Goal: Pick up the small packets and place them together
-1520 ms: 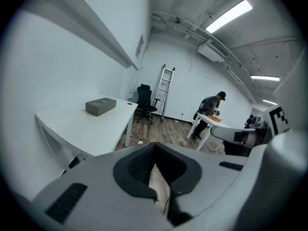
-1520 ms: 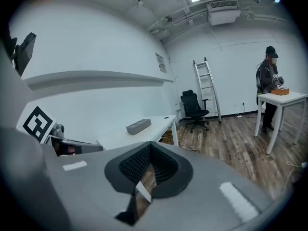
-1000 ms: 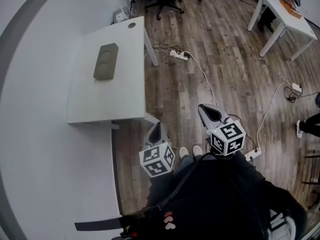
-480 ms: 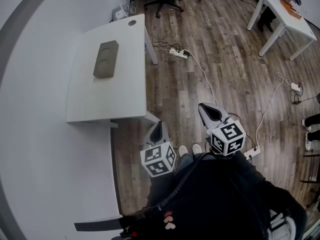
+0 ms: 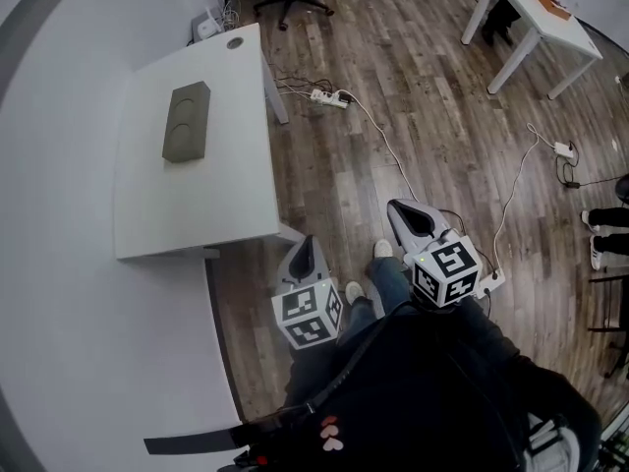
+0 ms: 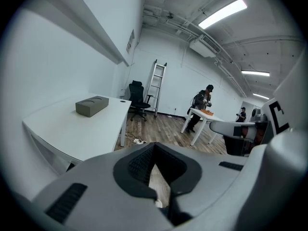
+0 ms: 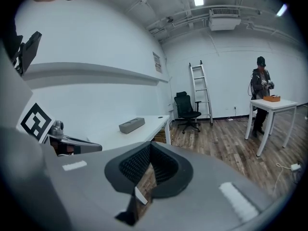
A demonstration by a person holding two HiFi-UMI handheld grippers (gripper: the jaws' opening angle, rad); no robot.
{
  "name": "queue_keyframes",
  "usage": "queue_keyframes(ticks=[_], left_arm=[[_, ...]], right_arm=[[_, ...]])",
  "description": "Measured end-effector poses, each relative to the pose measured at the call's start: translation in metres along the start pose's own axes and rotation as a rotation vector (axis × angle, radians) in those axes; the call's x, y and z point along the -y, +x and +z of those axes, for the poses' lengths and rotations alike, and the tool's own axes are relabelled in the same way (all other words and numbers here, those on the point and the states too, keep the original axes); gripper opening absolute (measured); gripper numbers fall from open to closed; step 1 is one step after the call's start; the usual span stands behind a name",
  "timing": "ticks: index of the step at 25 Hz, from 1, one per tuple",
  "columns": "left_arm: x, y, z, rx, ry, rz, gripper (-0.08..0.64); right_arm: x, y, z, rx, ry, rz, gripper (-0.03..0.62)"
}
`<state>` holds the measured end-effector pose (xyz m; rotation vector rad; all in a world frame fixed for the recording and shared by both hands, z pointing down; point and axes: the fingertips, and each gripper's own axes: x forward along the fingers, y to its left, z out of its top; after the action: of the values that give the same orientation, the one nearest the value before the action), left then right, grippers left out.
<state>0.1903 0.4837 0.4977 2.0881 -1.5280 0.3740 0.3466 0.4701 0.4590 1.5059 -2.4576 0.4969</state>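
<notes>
White desk [image 5: 201,205] w/ grey box [image 5: 187,121], power strip [image 5: 327,97] beyond L gripper [image 5: 303,242], R gripper [image 5: 395,207].

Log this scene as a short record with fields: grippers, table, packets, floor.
left gripper: shut, empty, held over the floor near the table's corner
right gripper: shut, empty, over the wood floor
white table: holds one grey block with two round recesses
small packets: none in sight
floor: power strip with a white cable

Smooth matt table [image 5: 197,205], wood-plank floor [image 5: 423,116], matt block [image 5: 187,121].
</notes>
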Motion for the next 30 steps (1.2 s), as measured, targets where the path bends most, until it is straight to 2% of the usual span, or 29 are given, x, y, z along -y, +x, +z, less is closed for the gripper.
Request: queue_keyframes(ticks=[5,12,21,30], left_arm=[[-0.011,0.024,0.010,-0.004,-0.001,0.016,-0.002],[-0.012,0.080,0.043,-0.019,-0.010,0.045,0.000],[0.011,0.171,0.111,-0.001,-0.026,0.089,-0.002],[0.040,0.237,0.149,0.011,-0.033,0.106,0.000]], right_arm=[[0.014,0.023,0.007,0.014,0.010,0.002,-0.006],[0.064,0.073,0.032,0.009,0.042,0.026,-0.006],[0.149,0.142,0.088,-0.003,0.008,0.094,-0.006],[0.208,0.178,0.118,-0.004,-0.015,0.136,-0.006]])
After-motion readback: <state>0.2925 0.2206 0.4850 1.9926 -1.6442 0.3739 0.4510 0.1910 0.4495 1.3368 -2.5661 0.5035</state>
